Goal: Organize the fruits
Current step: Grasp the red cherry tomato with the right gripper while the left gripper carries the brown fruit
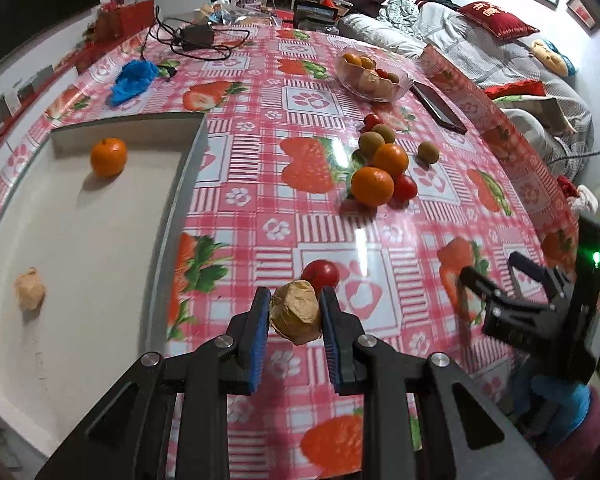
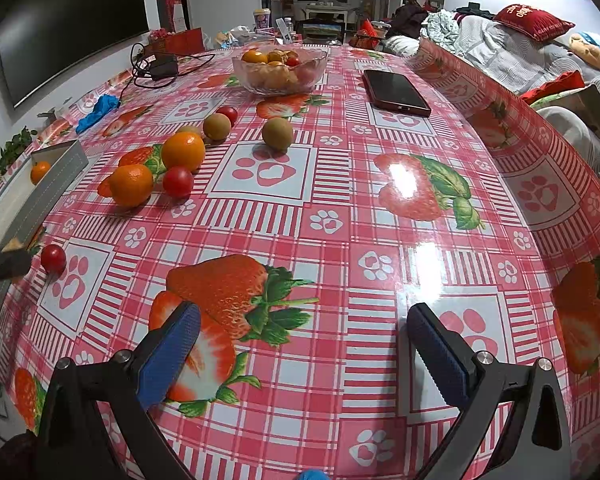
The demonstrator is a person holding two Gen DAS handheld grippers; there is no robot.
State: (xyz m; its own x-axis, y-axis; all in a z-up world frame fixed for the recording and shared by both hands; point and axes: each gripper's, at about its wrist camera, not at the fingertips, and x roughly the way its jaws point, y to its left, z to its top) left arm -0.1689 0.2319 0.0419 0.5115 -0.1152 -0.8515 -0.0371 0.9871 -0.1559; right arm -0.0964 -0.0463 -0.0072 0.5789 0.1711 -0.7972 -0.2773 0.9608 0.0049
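Tan, papery, wrinkled round fruit (image 1: 295, 318), clamped between left gripper (image 1: 295, 312) jaws

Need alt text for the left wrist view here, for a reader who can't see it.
The left hand-held gripper is shut on a tan, papery-skinned fruit above a strawberry-print tablecloth. To its left a white tray holds an orange and a similar tan fruit. Loose oranges, tomatoes and brown-green fruits lie ahead, before a glass bowl.
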